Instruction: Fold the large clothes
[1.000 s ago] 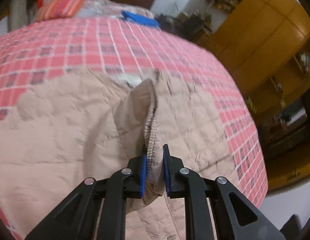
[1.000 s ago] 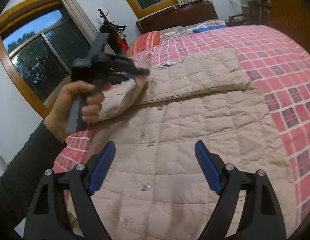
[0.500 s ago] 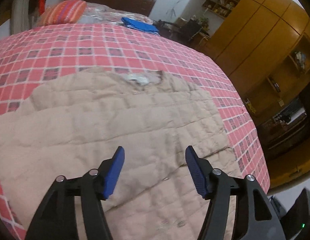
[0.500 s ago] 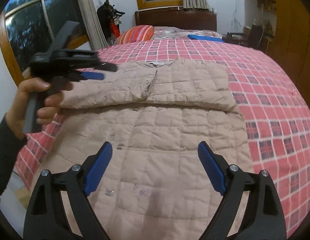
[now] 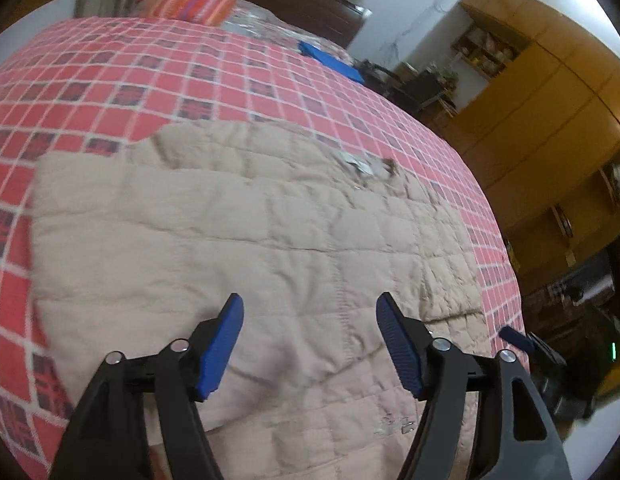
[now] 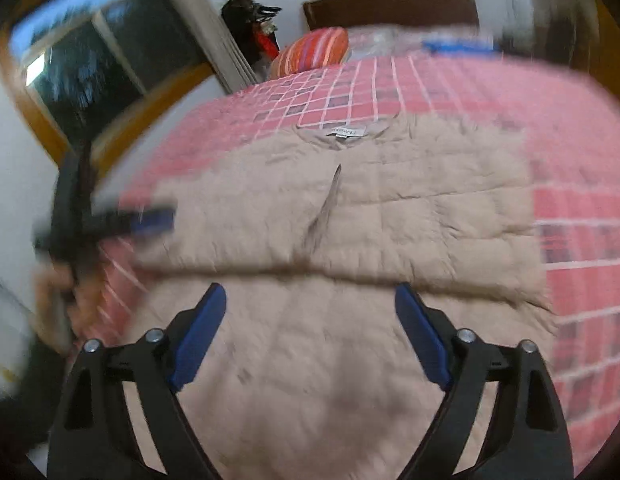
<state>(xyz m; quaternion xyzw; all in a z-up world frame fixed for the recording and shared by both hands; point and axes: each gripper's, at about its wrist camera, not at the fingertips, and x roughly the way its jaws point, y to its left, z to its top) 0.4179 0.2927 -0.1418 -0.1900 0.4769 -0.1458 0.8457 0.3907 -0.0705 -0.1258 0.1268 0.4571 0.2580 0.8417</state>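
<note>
Right wrist view is blurry: right gripper and left gripper both have jaws spread wide, holding nothing. Beige jacket lies under and ahead of them. A rushed grab might bunch its puffy folded sleeves.

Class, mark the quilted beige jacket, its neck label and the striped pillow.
quilted beige jacket [image 5: 238, 248], left wrist view, on its folded-over sleeve panel.
neck label [image 6: 345, 131], right wrist view, on the white tag.
striped pillow [image 6: 313, 50], right wrist view, on its middle.

Home bedroom: bed, wardrobe.
</note>
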